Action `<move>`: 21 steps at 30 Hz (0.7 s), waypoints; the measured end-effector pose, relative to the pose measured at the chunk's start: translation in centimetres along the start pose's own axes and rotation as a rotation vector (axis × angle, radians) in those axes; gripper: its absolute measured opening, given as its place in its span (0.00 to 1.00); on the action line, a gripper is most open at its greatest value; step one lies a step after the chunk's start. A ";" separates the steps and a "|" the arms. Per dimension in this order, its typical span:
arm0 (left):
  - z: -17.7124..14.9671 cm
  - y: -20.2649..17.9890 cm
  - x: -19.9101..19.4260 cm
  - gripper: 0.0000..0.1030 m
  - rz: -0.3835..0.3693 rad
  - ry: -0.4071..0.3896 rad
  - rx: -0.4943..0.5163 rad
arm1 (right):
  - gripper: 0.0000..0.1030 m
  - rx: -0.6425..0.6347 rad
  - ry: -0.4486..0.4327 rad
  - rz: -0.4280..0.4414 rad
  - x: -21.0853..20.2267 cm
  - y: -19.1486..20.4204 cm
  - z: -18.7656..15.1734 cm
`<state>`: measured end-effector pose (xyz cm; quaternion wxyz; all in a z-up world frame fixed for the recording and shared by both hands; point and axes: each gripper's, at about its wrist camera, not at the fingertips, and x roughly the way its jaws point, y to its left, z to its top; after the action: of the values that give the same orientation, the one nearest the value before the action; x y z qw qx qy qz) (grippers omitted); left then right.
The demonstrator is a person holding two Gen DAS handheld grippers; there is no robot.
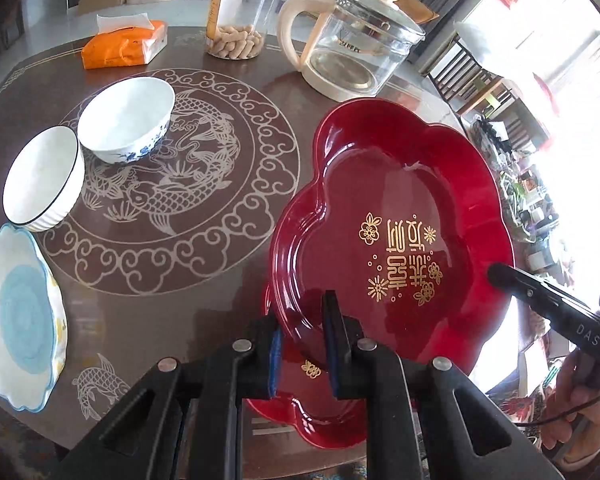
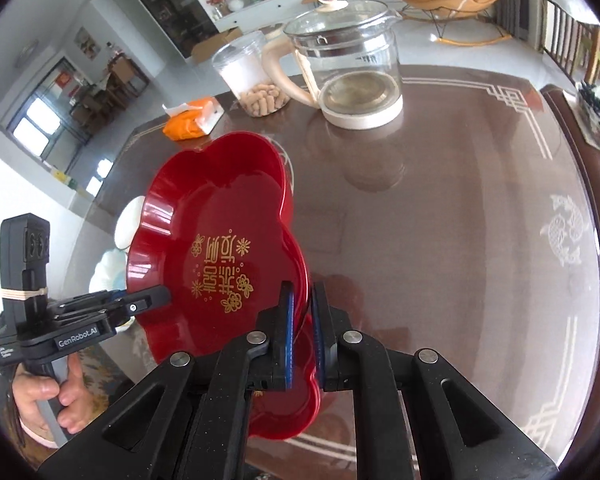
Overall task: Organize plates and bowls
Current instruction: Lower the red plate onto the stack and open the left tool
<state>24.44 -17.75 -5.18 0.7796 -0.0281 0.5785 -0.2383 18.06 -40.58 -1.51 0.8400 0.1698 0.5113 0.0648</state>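
Red plate (image 1: 396, 216): tilted, lifted over 2nd red plate (image 1: 320, 404) on table (image 1: 204, 312).
L gripper (image 1: 302, 344): your jaws pinch its near rim.
R gripper (image 2: 302, 332): jaws pinch its right rim.
Bowls (image 1: 126, 120), (image 1: 40, 176): far left.
Blue plate (image 1: 20, 316): near left.

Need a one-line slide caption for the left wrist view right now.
Left gripper jaws clamp the rim of a tilted glossy red flower-shaped plate above a second red plate on the table.
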 end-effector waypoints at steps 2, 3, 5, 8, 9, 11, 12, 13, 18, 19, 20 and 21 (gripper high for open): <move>-1.1 0.4 0.6 0.17 0.024 0.012 0.007 | 0.13 0.028 0.007 0.001 0.7 0.2 -2.6; -1.5 0.6 1.0 0.17 0.034 0.020 0.010 | 0.13 0.040 0.011 -0.004 1.3 0.3 -3.8; -2.2 1.0 1.8 0.16 0.040 0.039 0.014 | 0.13 0.071 0.020 -0.001 1.9 0.1 -6.1; -3.4 0.8 2.8 0.16 0.056 0.064 0.038 | 0.13 0.139 0.035 0.008 3.2 -0.6 -8.1; -3.7 0.7 3.1 0.16 0.067 0.066 0.051 | 0.13 0.148 0.033 0.000 3.4 -0.7 -8.6; -4.3 0.4 3.5 0.17 0.083 0.070 0.073 | 0.13 0.142 0.022 -0.026 3.2 -0.3 -9.5; -4.5 0.4 3.6 0.17 0.084 0.074 0.075 | 0.13 0.133 0.018 -0.042 3.2 0.0 -9.9; -4.7 0.5 3.6 0.17 0.082 0.077 0.074 | 0.14 0.124 0.017 -0.055 3.1 0.2 -10.2; -5.7 0.3 3.2 0.17 0.095 0.085 0.097 | 0.14 0.105 0.010 -0.076 3.0 0.3 -10.9; -6.0 0.2 3.2 0.17 0.103 0.085 0.106 | 0.14 0.104 0.007 -0.082 3.0 0.3 -10.9; -6.2 0.1 3.1 0.17 0.110 0.085 0.115 | 0.14 0.096 0.005 -0.091 2.9 0.4 -11.0; -6.3 0.0 3.0 0.18 0.112 0.082 0.120 | 0.14 0.086 0.004 -0.101 3.0 0.6 -11.0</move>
<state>19.31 -17.45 -9.94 0.7677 0.0608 0.5952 -0.2295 9.84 -36.81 -8.41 0.8330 0.1796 0.5232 0.0009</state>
